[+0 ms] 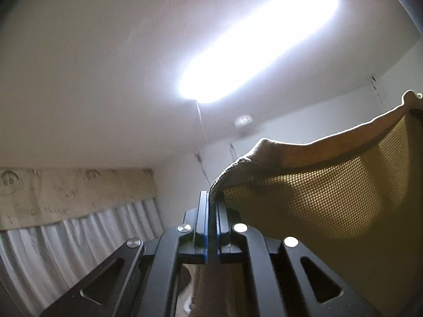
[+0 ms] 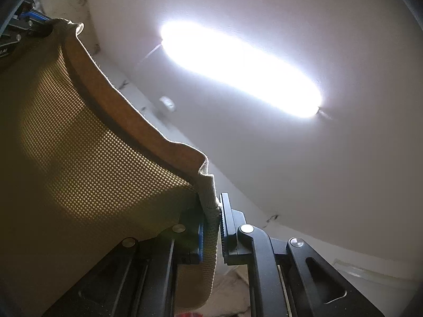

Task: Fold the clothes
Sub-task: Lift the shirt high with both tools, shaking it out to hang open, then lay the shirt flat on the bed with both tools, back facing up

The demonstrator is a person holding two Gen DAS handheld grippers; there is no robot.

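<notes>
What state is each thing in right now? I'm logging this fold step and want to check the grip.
Left gripper: shut on the garment's hem.
Right gripper: shut on the garment's hem.
Garment: tan mesh, lifted, hanging between both grippers, unfolded.
Ceiling light: on.
Curtain: drawn closed.

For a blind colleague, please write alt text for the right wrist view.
The right gripper, pointing toward the ceiling, is shut on the edge of a tan mesh-lined garment. The cloth stretches up-left to the left gripper, under a long bright ceiling light.
</notes>
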